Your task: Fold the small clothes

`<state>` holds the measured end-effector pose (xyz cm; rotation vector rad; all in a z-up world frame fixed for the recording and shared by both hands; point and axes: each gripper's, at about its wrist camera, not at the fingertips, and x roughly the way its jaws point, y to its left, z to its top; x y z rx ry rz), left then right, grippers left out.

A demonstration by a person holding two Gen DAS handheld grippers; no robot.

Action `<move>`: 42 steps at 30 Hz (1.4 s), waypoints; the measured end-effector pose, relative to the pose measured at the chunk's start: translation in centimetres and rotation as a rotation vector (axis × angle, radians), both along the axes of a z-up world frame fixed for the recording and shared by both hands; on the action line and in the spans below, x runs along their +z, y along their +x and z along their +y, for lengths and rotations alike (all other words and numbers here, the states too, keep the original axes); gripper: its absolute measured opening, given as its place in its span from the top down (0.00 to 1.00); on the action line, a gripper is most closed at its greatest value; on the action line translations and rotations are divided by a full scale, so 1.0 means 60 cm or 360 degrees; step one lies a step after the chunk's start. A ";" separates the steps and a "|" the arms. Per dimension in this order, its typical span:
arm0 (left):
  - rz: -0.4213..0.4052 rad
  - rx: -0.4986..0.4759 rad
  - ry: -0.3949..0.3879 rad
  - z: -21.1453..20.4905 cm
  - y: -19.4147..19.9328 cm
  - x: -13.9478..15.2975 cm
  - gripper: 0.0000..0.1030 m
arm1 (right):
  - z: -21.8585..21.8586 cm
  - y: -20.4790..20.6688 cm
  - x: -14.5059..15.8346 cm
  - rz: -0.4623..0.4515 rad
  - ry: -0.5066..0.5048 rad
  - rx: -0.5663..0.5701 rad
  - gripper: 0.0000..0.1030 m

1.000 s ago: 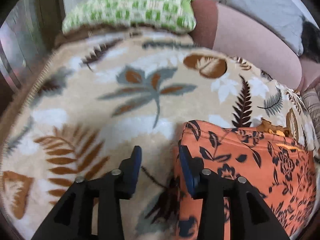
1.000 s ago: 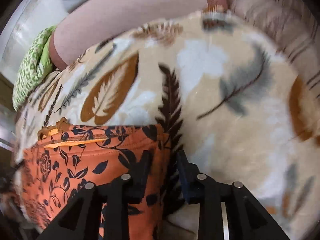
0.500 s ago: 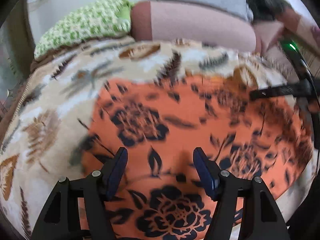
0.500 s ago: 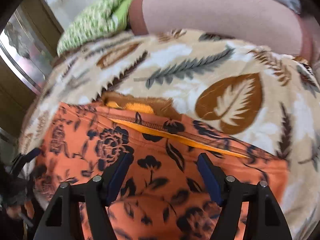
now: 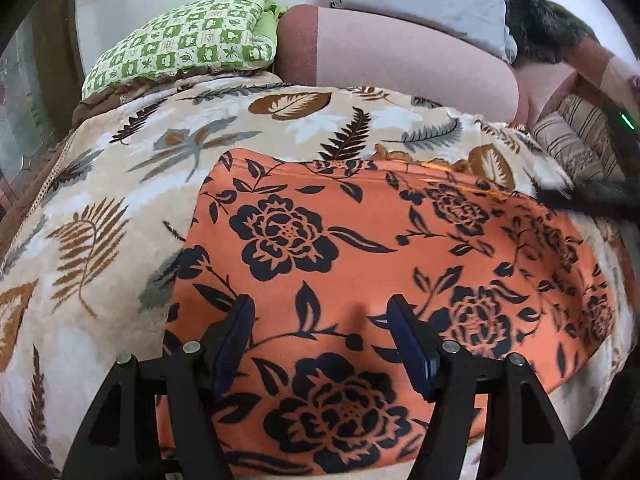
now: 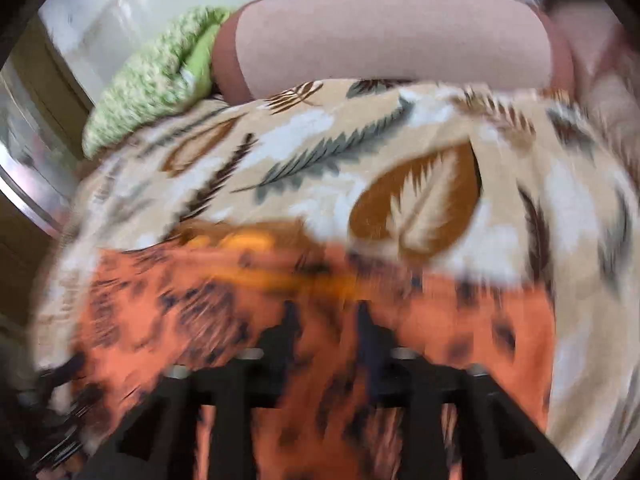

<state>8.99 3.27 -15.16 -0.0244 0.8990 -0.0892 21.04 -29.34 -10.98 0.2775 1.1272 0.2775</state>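
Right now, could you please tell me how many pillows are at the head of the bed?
3: a green checked pillow at left, a pink bolster beside it, and a grey pillow behind; others may be hidden.

Leaf-print blanket (image 5: 120, 208) under flat orange floral garment (image 5: 360, 248), green checked pillow (image 5: 184, 40) beyond.

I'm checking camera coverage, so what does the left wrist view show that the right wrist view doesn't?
Only the left wrist view: the left gripper open over the orange floral garment, sharp, and a striped cushion. Only the right wrist view: the right gripper, blurred, jaws opening above the cloth. Both: the garment, leaf-print blanket, green checked pillow, pink bolster.
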 end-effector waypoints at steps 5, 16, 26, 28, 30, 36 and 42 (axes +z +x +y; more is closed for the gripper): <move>0.0055 0.0010 0.0041 -0.025 -0.007 0.001 0.33 | -0.043 -0.074 -0.047 0.0163 0.0147 -0.0081 0.25; 0.0125 0.0008 0.0095 -0.062 -0.025 0.014 0.33 | -0.147 -0.154 -0.003 0.0089 0.0495 -0.0380 0.26; 0.0152 -0.0037 0.0085 -0.093 -0.046 0.015 0.32 | -0.179 -0.321 -0.082 0.0234 0.0798 -0.0595 0.26; 0.0147 -0.0026 0.0068 -0.091 -0.050 0.015 0.32 | -0.196 -0.319 -0.101 0.0228 0.0897 -0.0700 0.26; 0.0165 -0.0006 0.0046 -0.089 -0.053 0.011 0.31 | -0.213 -0.315 -0.113 0.0234 0.0922 -0.0807 0.26; 0.0177 0.0004 0.0055 -0.100 -0.049 0.008 0.31 | -0.244 -0.285 -0.135 0.0222 0.0993 -0.0884 0.26; 0.0181 -0.0043 0.0105 -0.127 -0.038 0.000 0.31 | -0.241 -0.259 -0.122 0.0202 0.0847 -0.0791 0.86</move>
